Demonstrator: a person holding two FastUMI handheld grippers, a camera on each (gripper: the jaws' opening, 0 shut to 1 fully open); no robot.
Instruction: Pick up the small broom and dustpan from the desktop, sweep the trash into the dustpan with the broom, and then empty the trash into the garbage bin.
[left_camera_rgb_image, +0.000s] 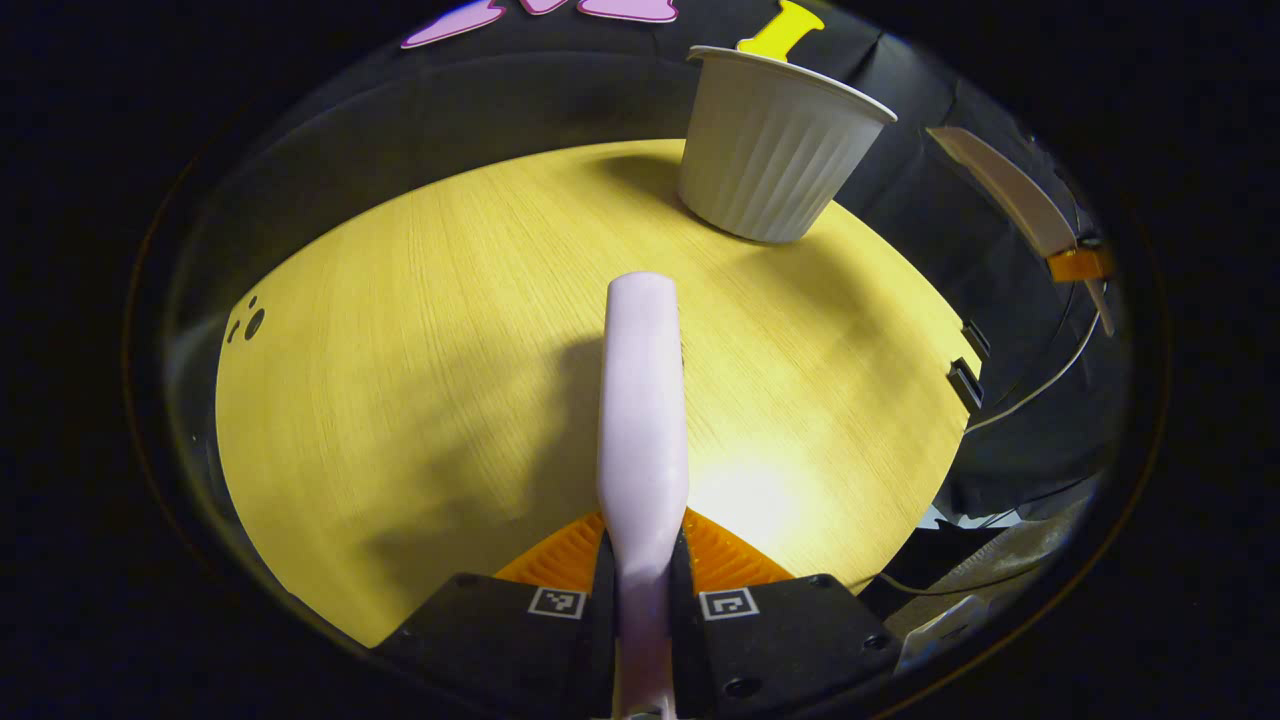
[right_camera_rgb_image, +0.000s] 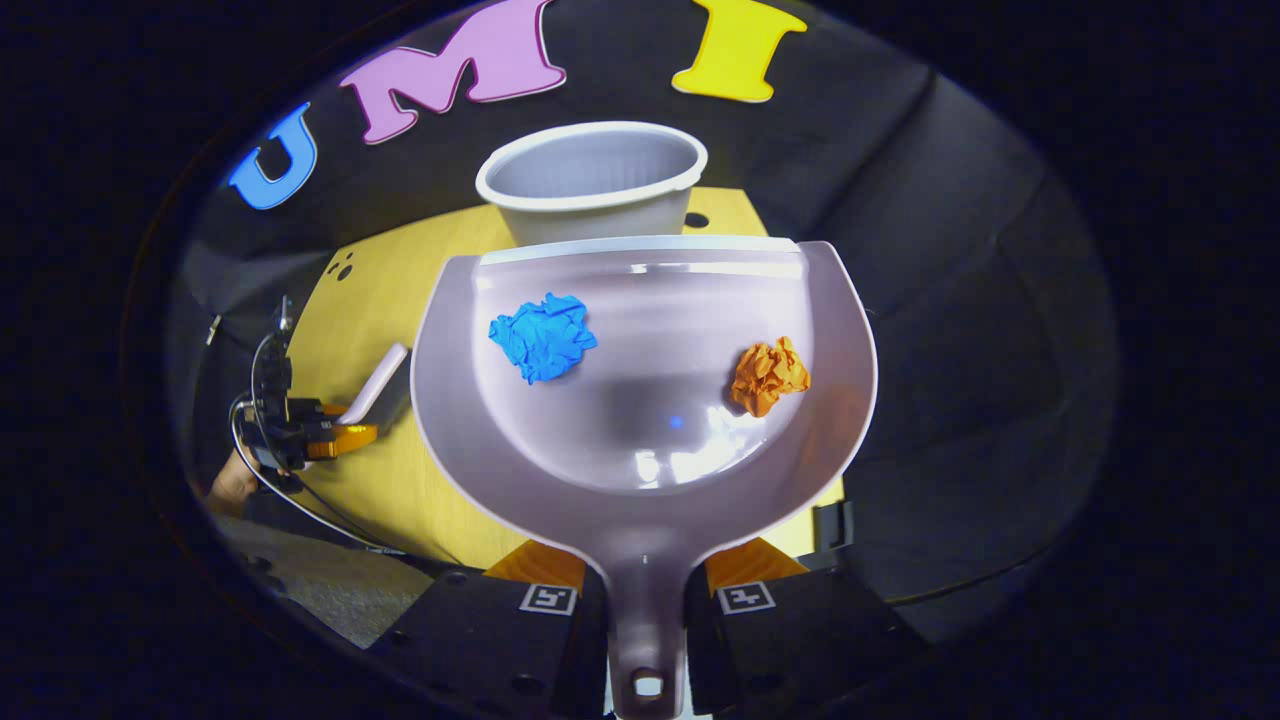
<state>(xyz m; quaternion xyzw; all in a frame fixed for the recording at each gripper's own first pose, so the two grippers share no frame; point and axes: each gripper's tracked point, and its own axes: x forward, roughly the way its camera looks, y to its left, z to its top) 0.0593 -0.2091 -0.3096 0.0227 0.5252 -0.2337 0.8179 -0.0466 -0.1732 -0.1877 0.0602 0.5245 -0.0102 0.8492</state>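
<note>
My left gripper (left_camera_rgb_image: 643, 540) is shut on the pale lilac broom (left_camera_rgb_image: 642, 400), which sticks straight forward over the wooden table (left_camera_rgb_image: 400, 350); I see no bristles. My right gripper (right_camera_rgb_image: 645, 570) is shut on the handle of the lilac dustpan (right_camera_rgb_image: 640, 440), held above the table. In the pan lie a crumpled blue paper ball (right_camera_rgb_image: 543, 335) and a crumpled orange paper ball (right_camera_rgb_image: 768, 375). The pan's front lip is close to the near side of the white ribbed garbage bin (right_camera_rgb_image: 590, 180), which stands upright and open.
In the left gripper view the bin (left_camera_rgb_image: 770, 160) stands at the table's far right, and the dustpan (left_camera_rgb_image: 1005, 190) shows edge-on off the right edge. In the right gripper view the left gripper (right_camera_rgb_image: 300, 430), a hand and cables are at the table's left.
</note>
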